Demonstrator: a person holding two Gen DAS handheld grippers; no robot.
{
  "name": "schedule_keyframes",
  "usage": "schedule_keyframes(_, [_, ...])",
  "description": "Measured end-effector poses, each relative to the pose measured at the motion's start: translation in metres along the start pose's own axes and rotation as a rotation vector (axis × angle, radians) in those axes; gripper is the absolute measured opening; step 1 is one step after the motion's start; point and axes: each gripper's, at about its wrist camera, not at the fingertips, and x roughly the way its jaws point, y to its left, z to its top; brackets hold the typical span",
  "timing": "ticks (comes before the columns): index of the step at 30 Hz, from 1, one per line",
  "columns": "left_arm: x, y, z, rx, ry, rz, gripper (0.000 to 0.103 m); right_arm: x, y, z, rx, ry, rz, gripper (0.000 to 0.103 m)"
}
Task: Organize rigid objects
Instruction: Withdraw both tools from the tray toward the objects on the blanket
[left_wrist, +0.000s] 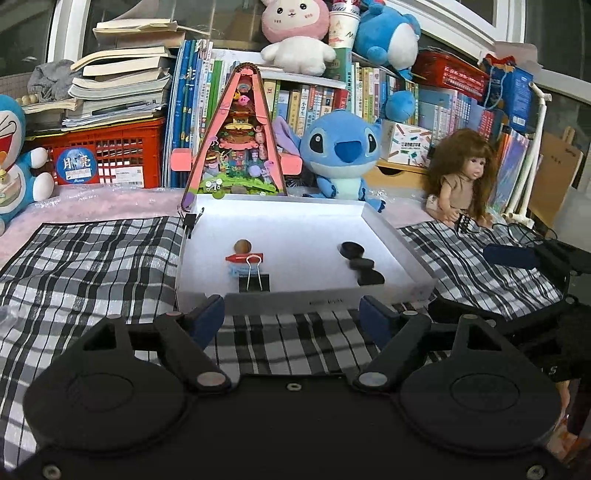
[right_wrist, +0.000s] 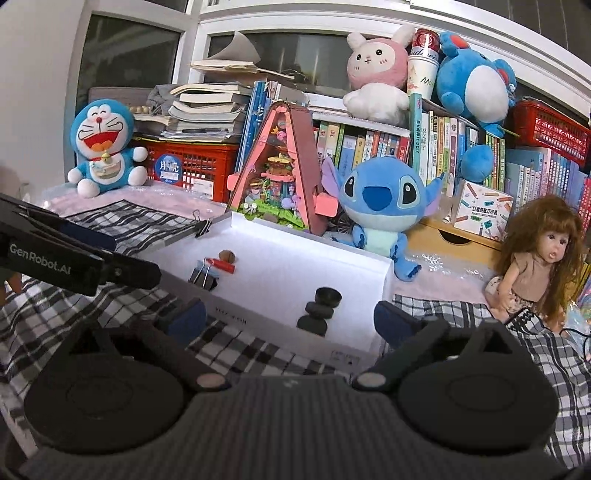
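Fingers of both your left gripper and right gripper stood spread and empty; binder clip and black discs lay ahead inside the white box. Careless reaching risked scattering them.

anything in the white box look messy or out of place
Nothing is spilled or broken. The three black discs overlap in a loose leaning row rather than a neat stack, and a binder clip lies across the red piece beside a brown ball in the white box.

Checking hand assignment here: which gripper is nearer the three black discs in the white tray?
Right. The right gripper sits just before the black discs, almost framing them; the left gripper faces the binder clip, discs off to its right.
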Motion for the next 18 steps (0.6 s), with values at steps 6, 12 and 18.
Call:
schedule_keyframes(6, [-0.012,-0.004,-0.016,0.006,0.003,-0.006,0.079,-0.015,0.0,-0.014,0.012,-0.002,0.002,0.102])
schedule_keyframes(12, [-0.021,-0.012,-0.032,0.03,0.003,-0.009,0.08,-0.026,-0.001,-0.03,0.026,0.007,0.003,0.102])
schedule_keyframes(18, [-0.025,-0.019,-0.047,0.045,0.009,-0.015,0.08,-0.034,-0.002,-0.044,0.042,0.019,0.001,0.102])
